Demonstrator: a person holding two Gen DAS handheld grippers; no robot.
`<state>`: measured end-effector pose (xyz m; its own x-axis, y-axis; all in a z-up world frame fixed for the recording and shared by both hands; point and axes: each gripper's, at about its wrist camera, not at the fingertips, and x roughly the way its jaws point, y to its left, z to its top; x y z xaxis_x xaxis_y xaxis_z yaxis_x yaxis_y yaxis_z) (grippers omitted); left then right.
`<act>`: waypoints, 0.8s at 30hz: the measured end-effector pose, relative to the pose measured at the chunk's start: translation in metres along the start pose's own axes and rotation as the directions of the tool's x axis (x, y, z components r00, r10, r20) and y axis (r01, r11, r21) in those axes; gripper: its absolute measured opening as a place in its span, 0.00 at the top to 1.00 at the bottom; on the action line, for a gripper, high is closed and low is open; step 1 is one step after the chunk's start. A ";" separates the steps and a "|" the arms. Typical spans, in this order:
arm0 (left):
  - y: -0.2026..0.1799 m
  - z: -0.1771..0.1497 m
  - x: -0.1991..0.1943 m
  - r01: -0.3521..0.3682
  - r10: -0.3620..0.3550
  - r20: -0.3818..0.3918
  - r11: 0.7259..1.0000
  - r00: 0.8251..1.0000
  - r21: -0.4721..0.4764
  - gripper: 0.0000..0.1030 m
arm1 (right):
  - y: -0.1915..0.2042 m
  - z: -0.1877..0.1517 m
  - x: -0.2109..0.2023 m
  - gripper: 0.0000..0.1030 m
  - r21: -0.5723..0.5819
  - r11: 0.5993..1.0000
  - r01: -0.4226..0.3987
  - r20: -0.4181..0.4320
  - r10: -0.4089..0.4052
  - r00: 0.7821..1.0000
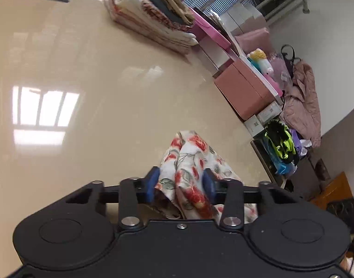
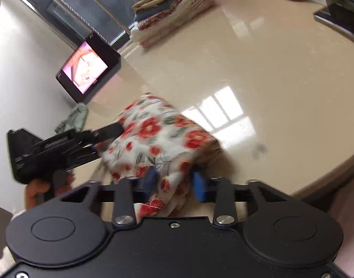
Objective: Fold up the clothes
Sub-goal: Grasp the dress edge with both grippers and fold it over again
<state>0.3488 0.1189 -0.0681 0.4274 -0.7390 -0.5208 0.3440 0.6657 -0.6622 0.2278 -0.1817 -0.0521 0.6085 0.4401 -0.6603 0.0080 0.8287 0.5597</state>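
Left hand-held gripper point(image 1: 181, 181): blue pads narrowed onto a bunched fold of the floral garment point(image 1: 191, 162), cloth pinched between them. Right hand-held gripper point(image 2: 174, 183): same, pads closed on a gathered edge of the same garment, which drapes out in front and rests in a loose heap on the glossy beige worktop point(image 2: 269, 88), near its front edge. Right view is motion-blurred. Garment reads as thin woven cotton: light, limp, no stiffness, so it sags and bunches wherever unsupported; likely slides easily on the polished top. Best held at corners or hem edges, one gripper each, spread apart to tension it flat before folding; mid-cloth pinches risk catching several layers. Stack of folded textiles point(image 1: 151, 16) sits at the far edge, well apart.
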 end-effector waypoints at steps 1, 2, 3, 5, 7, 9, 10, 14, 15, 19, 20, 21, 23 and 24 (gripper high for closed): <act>-0.001 -0.006 -0.004 -0.007 0.007 0.012 1.000 1.000 -0.014 0.66 | -0.001 0.005 0.002 0.76 -0.035 0.999 0.010 -0.009 -0.011 1.000; -0.002 -0.012 -0.008 -0.018 0.019 0.031 0.999 0.999 -0.037 0.66 | -0.001 0.010 0.003 0.77 -0.078 0.997 0.023 -0.015 -0.024 1.000; -0.005 -0.019 -0.011 -0.029 0.033 0.053 0.997 0.998 -0.068 0.66 | -0.001 0.017 0.006 0.76 -0.120 0.992 0.033 -0.021 -0.036 0.999; -0.010 -0.036 -0.019 -0.050 0.065 0.102 0.989 0.993 -0.139 0.66 | 0.000 0.032 0.012 0.77 -0.193 0.980 0.042 -0.039 -0.050 0.998; -0.020 -0.054 -0.025 -0.075 0.107 0.150 0.976 0.983 -0.204 0.66 | -0.001 0.048 0.020 0.77 -0.253 0.967 0.034 -0.061 -0.051 0.997; -0.034 -0.074 -0.030 -0.102 0.155 0.196 0.961 0.968 -0.256 0.66 | -0.001 0.061 0.028 0.74 -0.307 0.951 0.031 -0.072 -0.056 0.996; -0.043 -0.082 -0.030 -0.127 0.187 0.215 0.957 0.959 -0.262 0.66 | -0.002 0.066 0.030 0.74 -0.326 0.945 0.029 -0.073 -0.056 0.996; -0.075 -0.104 -0.030 -0.221 0.286 0.265 0.942 0.921 -0.252 0.63 | -0.007 0.076 0.035 0.74 -0.337 0.941 -0.002 -0.072 -0.024 0.997; -0.081 -0.106 -0.029 -0.243 0.300 0.266 0.943 0.916 -0.226 0.61 | -0.010 0.075 0.032 0.70 -0.325 0.946 -0.008 -0.066 -0.014 0.998; -0.094 -0.103 -0.036 -0.302 0.345 0.306 0.936 0.887 -0.180 0.46 | -0.015 0.063 0.007 0.55 -0.303 0.953 -0.021 0.031 0.033 0.999; -0.097 -0.103 -0.041 -0.298 0.342 0.341 0.938 0.876 -0.174 0.46 | -0.013 0.057 -0.002 0.55 -0.322 0.946 -0.026 0.076 0.053 0.996; -0.099 -0.102 -0.046 -0.295 0.338 0.375 0.941 0.863 -0.169 0.46 | -0.009 0.051 -0.011 0.55 -0.349 0.936 -0.038 0.118 0.084 0.989; -0.110 -0.097 -0.050 -0.294 0.314 0.438 0.949 0.842 -0.114 0.48 | 0.003 0.036 -0.023 0.55 -0.415 0.907 -0.069 0.179 0.156 0.971; -0.116 -0.094 -0.047 -0.298 0.301 0.444 0.951 0.844 -0.078 0.55 | 0.009 0.030 -0.024 0.56 -0.446 0.892 -0.079 0.195 0.183 0.964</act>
<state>0.2103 0.0671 -0.0172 0.8356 -0.3771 -0.3995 0.1347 0.8457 -0.5165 0.2374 -0.1952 -0.0166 0.7424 0.5084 -0.4364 -0.3947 0.8582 0.3282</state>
